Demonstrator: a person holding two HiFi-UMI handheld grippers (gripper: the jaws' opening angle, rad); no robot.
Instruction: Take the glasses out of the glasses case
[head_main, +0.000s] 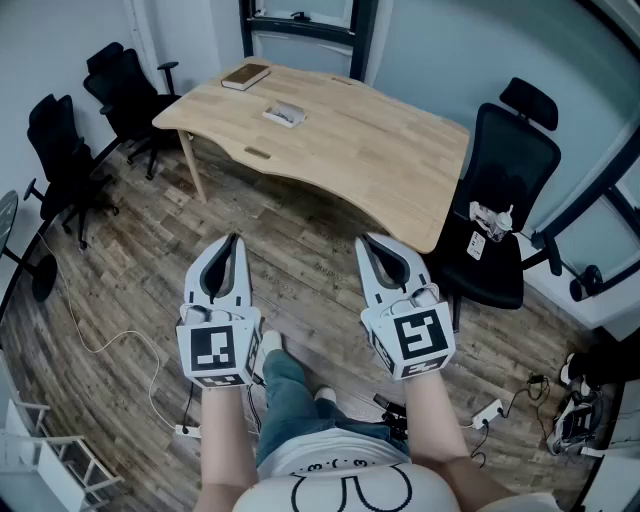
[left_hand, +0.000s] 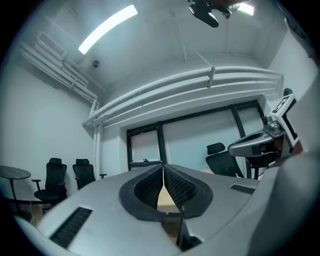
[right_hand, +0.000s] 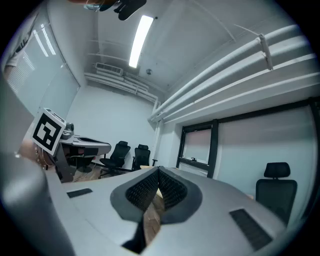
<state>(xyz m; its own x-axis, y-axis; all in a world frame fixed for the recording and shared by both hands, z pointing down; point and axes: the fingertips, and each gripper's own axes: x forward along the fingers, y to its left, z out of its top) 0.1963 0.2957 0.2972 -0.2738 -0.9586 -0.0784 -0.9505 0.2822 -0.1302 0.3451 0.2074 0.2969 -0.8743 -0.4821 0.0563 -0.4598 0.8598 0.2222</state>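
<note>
Both claws are held out level over the wood floor, well short of the table (head_main: 380, 150). The left claw (head_main: 232, 243) is pinched fully closed with nothing in it, and so is the right claw (head_main: 367, 245). The small pale thing near the far side of the table looks like the glasses case (head_main: 283, 113); it's too small to tell if it's open. A brown book (head_main: 245, 76) sits at the far corner.
</note>
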